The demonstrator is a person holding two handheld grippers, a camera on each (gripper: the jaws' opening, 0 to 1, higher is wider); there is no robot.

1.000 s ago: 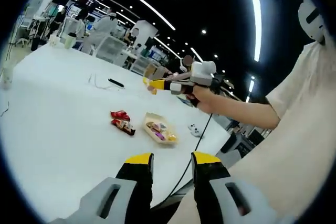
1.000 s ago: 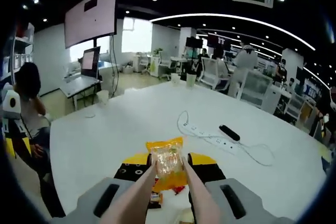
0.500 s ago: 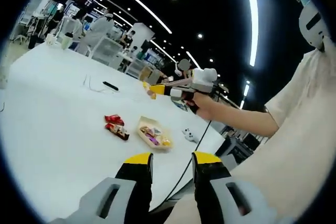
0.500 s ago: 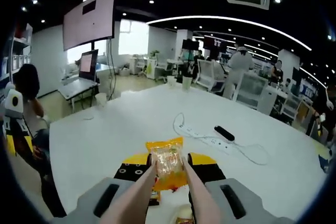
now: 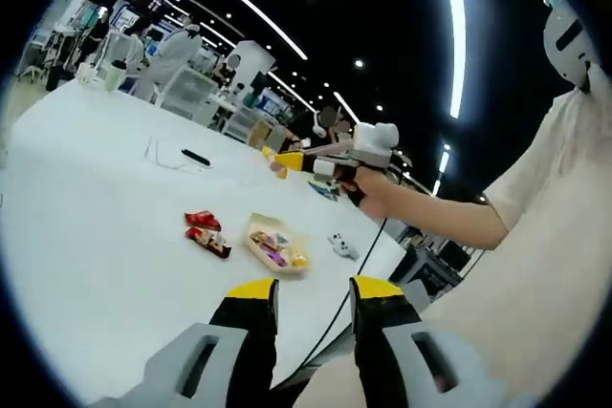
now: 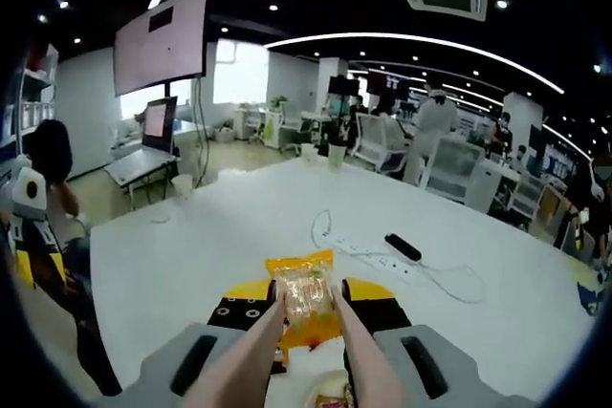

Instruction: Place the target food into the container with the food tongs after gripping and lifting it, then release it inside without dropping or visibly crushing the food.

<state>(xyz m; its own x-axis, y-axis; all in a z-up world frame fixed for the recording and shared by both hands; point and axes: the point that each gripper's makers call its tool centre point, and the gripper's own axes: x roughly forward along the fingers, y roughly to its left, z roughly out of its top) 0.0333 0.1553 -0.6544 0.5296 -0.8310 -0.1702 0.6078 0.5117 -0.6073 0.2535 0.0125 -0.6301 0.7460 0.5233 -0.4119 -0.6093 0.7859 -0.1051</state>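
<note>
1. Tongs (image 6: 308, 336), pink and two-armed, are held in the right gripper (image 6: 308, 308); its yellow-tipped jaws are pressed in on the tong arms, and the tong tips pinch a yellow snack packet (image 6: 304, 301) between them.
2. Seen from the left gripper view, the right gripper (image 5: 330, 161) hangs in the air above the white table (image 5: 86, 207), the yellow packet (image 5: 277, 161) at the far end of the tongs, clear of the surface.
3. The container (image 5: 274, 245), a shallow tray already holding a few wrapped items, lies on the table below the packet and a little toward the person, so my reading is that the coming move is mostly downward, with a small pull back.
4. Two red-wrapped snacks (image 5: 206, 231) lie just beside the tray, on its side away from the person; these are not in it.
5. The left gripper (image 5: 311, 308) holds nothing, its jaws standing apart, well back from tray and packet; the right gripper is clearly the nearer one.
6. The packet's long axis runs along the tongs, which probably suits lowering it flat into the tray.
</note>
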